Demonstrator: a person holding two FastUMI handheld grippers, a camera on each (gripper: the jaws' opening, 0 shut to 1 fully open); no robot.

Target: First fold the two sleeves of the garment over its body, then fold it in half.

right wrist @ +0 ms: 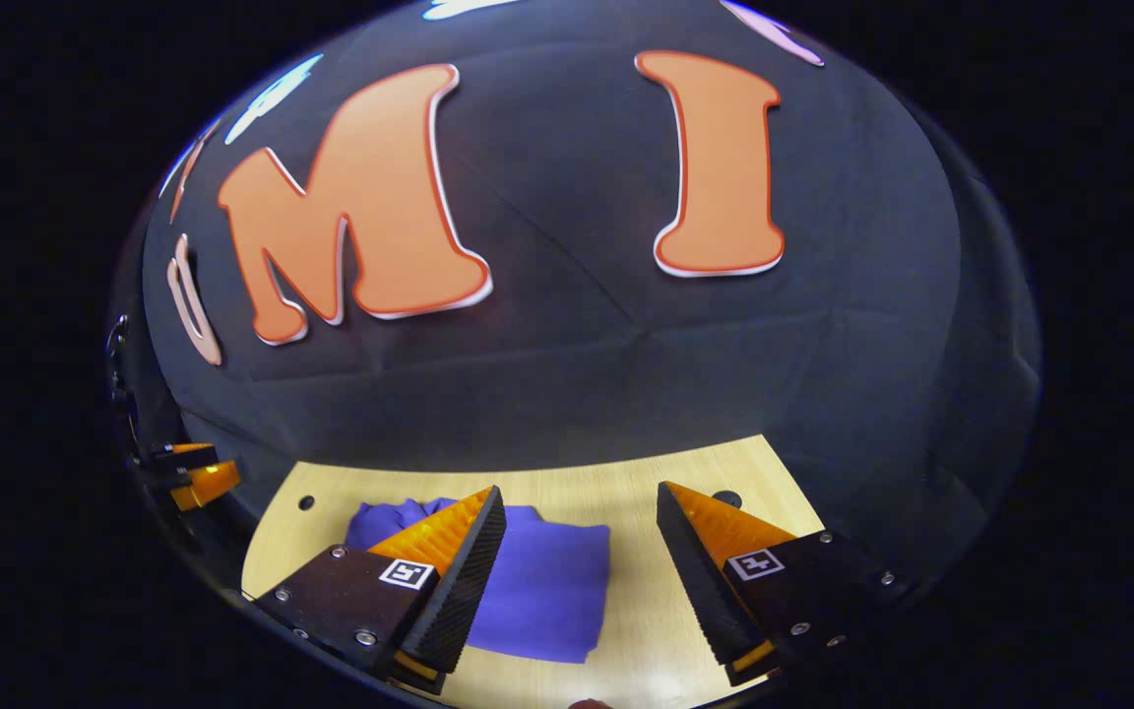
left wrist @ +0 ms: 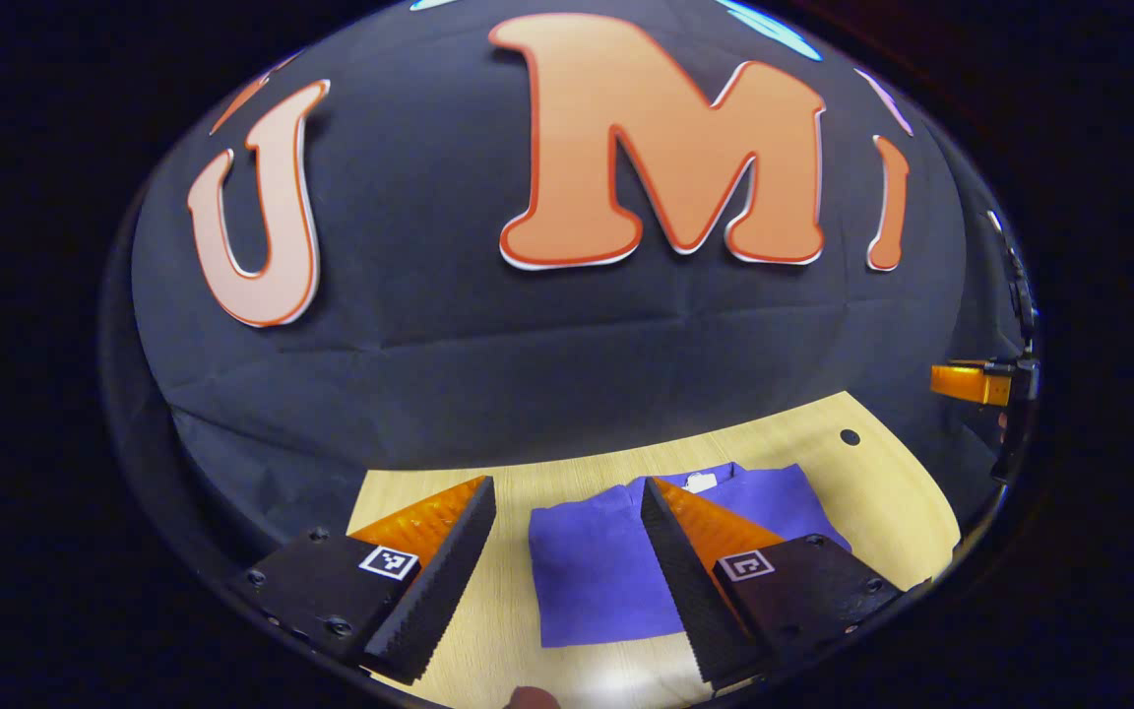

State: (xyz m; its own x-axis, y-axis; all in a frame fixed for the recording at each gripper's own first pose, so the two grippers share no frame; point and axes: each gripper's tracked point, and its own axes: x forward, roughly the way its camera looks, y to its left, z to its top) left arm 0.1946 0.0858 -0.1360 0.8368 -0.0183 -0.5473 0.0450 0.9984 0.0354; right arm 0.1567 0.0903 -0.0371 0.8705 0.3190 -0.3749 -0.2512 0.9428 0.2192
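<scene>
Folded garment [left wrist: 606,571] lying flat on the table [left wrist: 892,492], ahead of and below both raised tools. Left hand-held gripper [left wrist: 567,581]: fingers spread apart, holding nothing, garment seen between them. Right hand-held gripper [right wrist: 577,581]: fingers likewise apart and empty, garment [right wrist: 537,581] toward its left finger [right wrist: 459,581].

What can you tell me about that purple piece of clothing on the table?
The purple garment looks like soft knit fabric, already folded into a compact, roughly rectangular bundle with no sleeves sticking out. A small white tag shows at its far edge. It lies flat on the light wooden table. Both grippers hover open above it, and nothing touches it.
</scene>
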